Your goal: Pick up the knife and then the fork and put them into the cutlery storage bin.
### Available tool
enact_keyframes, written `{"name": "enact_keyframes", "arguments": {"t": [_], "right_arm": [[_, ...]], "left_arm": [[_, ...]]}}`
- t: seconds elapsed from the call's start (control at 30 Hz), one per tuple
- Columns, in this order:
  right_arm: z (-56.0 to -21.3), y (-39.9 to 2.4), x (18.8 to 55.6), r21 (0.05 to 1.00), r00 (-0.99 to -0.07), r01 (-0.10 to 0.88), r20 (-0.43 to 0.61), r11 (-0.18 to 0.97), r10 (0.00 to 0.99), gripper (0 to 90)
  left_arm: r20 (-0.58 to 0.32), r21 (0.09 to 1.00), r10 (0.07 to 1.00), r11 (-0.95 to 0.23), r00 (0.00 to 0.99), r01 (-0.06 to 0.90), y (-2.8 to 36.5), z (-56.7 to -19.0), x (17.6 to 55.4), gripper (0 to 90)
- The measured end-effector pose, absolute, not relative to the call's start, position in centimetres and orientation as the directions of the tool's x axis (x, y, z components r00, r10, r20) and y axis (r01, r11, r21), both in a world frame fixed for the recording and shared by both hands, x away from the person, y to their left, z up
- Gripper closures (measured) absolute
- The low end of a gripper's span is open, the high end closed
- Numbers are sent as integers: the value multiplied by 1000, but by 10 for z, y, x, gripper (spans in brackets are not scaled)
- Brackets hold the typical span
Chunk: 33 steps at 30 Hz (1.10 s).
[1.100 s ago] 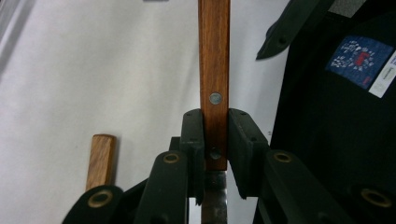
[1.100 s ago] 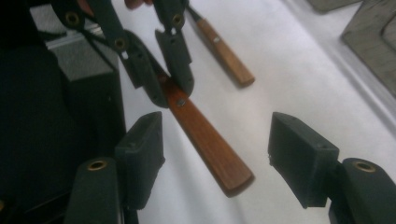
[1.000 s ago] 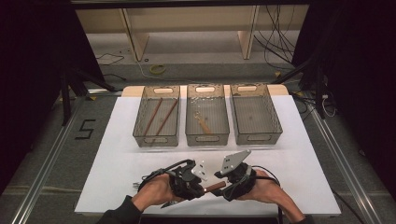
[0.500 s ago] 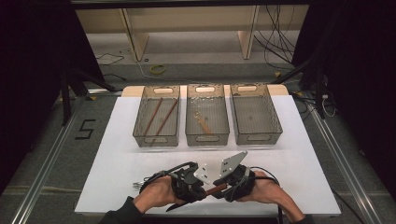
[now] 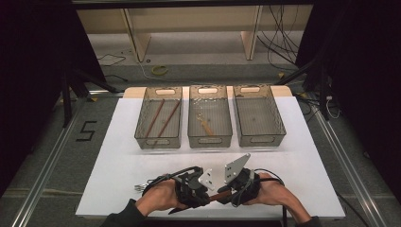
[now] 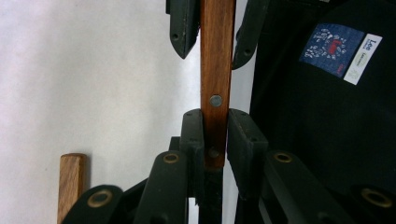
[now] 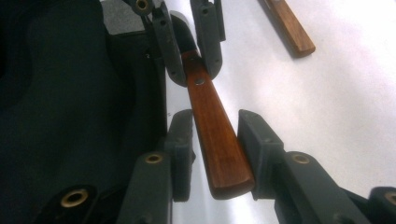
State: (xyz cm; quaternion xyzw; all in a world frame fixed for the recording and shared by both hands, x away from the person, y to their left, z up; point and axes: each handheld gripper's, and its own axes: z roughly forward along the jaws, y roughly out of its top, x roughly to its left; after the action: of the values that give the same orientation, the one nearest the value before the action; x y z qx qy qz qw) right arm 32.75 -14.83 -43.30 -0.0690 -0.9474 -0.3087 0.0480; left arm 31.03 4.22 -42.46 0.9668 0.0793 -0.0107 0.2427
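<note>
1. The left gripper [image 6: 215, 135] is nearly closed, its jaws pinching the riveted part of a wooden handle [image 6: 216, 70]; the handle runs straight out from between the jaws. The pinch seems meant to keep the piece level and steady while the other hand takes it.

2. The right gripper [image 7: 215, 140] faces it from the other end. Its jaws have just been closing, with the rounded butt of the handle [image 7: 215, 140] between them. One side looks to touch the wood while a small gap shows on the other, so I judge it is not yet a firm grip.

3. In the high view both grippers meet low over the white mat [image 5: 118, 179], the left gripper [image 5: 201, 191] and right gripper [image 5: 227, 194] tip to tip, the handle bridging them. This looks like a hand-over from left to right.

4. A second wooden handle [image 7: 287, 25] lies on the mat beyond the right jaws, apart from them.

5. Three bins [image 5: 158, 137] stand well ahead of the jaws, likely where pieces get sorted.
</note>
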Motion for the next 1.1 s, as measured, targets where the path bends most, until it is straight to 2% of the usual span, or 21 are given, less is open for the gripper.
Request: {"name": "enact_keyframes", "arguments": {"t": [0.17, 0.5, 0.6, 0.67, 0.77, 0.93, 1.1], "right_arm": [[-431, -150, 326, 594, -987, 145, 144, 791, 73, 744], [-425, -152, 322, 611, -989, 140, 126, 779, 78, 751], [-421, -155, 323, 616, -990, 142, 110, 775, 94, 752], [-420, -157, 323, 619, -988, 156, 104, 769, 116, 752], [-417, -162, 325, 630, -984, 178, 103, 756, 146, 752], [-411, -169, 328, 651, -978, 201, 98, 732, 182, 752], [-402, -176, 331, 673, -972, 220, 85, 707, 221, 752]], "left_arm": [[-41, 479, 154, -864, 987, 154, 43, -423, 310, 736], [-51, 508, 187, -841, 981, 186, 44, -415, 311, 708], [-34, 530, 211, -825, 977, 197, 48, -409, 313, 649], [-26, 549, 238, -808, 971, 213, 51, -405, 315, 571], [-19, 585, 260, -780, 965, 221, 56, -399, 317, 499], [1, 615, 288, -755, 957, 227, 61, -394, 320, 427], [5, 655, 316, -718, 949, 235, 65, -390, 322, 397]]}}
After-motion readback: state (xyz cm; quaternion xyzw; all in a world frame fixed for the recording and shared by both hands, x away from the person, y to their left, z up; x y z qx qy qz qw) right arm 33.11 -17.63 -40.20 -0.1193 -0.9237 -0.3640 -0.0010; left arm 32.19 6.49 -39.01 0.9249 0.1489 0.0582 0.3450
